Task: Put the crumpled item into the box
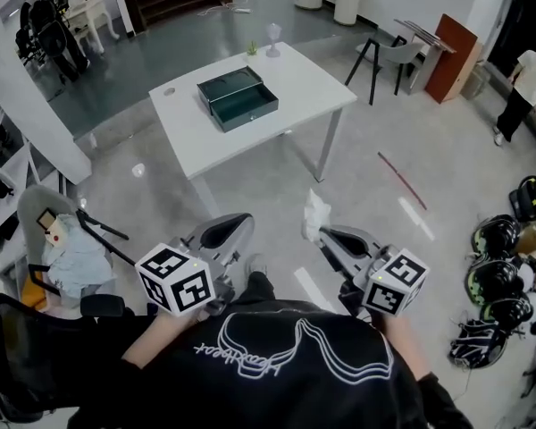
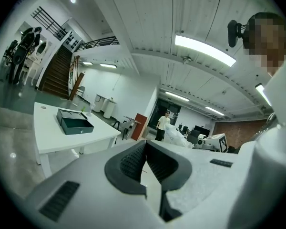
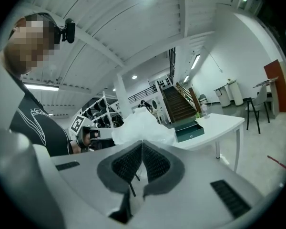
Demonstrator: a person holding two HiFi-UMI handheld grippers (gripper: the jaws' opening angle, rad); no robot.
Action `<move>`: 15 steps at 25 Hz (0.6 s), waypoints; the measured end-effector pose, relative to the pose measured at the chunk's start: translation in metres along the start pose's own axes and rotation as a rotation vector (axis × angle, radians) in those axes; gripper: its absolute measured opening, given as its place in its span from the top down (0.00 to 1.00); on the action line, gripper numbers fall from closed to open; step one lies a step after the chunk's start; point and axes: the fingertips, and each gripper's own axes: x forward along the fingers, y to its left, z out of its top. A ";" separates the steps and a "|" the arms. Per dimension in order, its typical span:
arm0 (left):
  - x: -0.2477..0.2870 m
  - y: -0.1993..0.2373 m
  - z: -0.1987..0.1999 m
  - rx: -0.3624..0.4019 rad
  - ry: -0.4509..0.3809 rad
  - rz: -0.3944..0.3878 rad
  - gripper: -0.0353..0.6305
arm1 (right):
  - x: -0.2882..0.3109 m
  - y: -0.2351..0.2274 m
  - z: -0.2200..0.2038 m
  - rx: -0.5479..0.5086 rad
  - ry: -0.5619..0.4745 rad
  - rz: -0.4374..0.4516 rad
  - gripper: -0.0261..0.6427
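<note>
Right tool (image 1: 320, 232) pinches crumpled item (image 1: 315, 213) (box (image 1: 238, 100) open on table (image 1: 297, 82)).

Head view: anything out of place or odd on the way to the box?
Only a thin red strip lying on the floor right of the table. The box sits open; the right gripper grips the crumpled item.

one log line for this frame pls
right gripper: shut on crumpled item | left gripper: shut, empty | box: open, on table, ahead | item not in box
</note>
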 end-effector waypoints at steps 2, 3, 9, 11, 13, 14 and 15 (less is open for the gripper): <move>0.006 0.009 0.000 -0.009 0.006 0.001 0.94 | 0.007 -0.008 -0.002 0.010 0.010 -0.003 0.95; 0.009 0.015 0.000 -0.012 0.009 0.000 0.94 | 0.012 -0.013 -0.002 0.015 0.012 -0.005 0.95; 0.031 0.059 0.013 -0.024 0.023 0.002 0.94 | 0.054 -0.043 0.000 0.028 0.041 -0.008 0.95; 0.040 0.079 0.018 -0.034 0.028 0.005 0.94 | 0.071 -0.056 0.002 0.028 0.051 -0.011 0.95; 0.051 0.099 0.023 -0.047 0.037 0.007 0.94 | 0.089 -0.070 0.006 0.032 0.062 -0.015 0.95; 0.057 0.110 0.025 -0.054 0.043 0.007 0.94 | 0.098 -0.078 0.007 0.035 0.068 -0.018 0.95; 0.063 0.121 0.028 -0.061 0.049 0.008 0.94 | 0.107 -0.086 0.009 0.040 0.075 -0.022 0.95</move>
